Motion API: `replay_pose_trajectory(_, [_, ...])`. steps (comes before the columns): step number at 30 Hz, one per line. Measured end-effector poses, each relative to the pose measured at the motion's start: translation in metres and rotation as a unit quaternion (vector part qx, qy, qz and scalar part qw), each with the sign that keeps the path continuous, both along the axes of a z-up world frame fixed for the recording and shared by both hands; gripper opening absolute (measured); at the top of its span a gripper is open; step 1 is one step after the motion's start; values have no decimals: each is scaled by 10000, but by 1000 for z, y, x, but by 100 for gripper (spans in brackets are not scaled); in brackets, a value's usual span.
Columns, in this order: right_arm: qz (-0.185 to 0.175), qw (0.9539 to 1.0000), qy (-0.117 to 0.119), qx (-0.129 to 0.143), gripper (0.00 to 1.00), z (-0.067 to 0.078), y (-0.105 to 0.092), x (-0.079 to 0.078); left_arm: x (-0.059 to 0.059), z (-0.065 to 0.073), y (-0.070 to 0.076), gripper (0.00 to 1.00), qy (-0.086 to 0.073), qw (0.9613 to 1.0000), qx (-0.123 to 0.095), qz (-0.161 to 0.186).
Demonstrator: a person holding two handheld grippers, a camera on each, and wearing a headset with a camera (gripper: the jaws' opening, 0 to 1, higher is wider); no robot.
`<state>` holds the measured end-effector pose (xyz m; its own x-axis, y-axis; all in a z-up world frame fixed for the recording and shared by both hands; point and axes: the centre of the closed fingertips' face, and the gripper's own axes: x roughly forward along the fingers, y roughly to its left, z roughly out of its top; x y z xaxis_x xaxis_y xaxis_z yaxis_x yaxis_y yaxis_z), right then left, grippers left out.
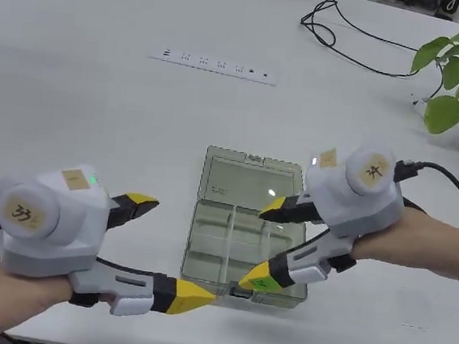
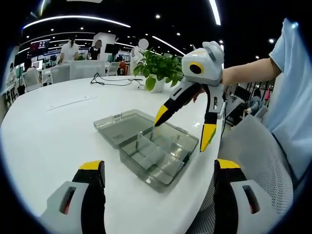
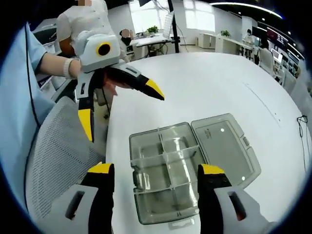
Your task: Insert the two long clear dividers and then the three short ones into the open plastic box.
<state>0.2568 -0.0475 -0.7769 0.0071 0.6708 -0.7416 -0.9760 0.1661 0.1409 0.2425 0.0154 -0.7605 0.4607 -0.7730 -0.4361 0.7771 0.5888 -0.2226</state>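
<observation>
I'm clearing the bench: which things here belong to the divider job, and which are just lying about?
Job: open plastic box, clear dividers already in it, left gripper and right gripper, both open and empty.
Lying about: power strip, black cable, potted plant.

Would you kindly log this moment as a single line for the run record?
left gripper: open, empty | right gripper: open, empty | plastic box: lid open | dividers: standing inside box
</observation>
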Motion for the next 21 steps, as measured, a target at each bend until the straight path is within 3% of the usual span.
replay_pose_trajectory(12, [-395, 9984, -132, 389, 99, 4, -15, 3, 0, 0, -2, 95, -5, 9999, 104, -130])
replay_pose_trajectory(21, [-931, 9945, -244, 418, 100, 3, -52, 11, 0, 1, 1, 95, -12, 9995, 225, -216])
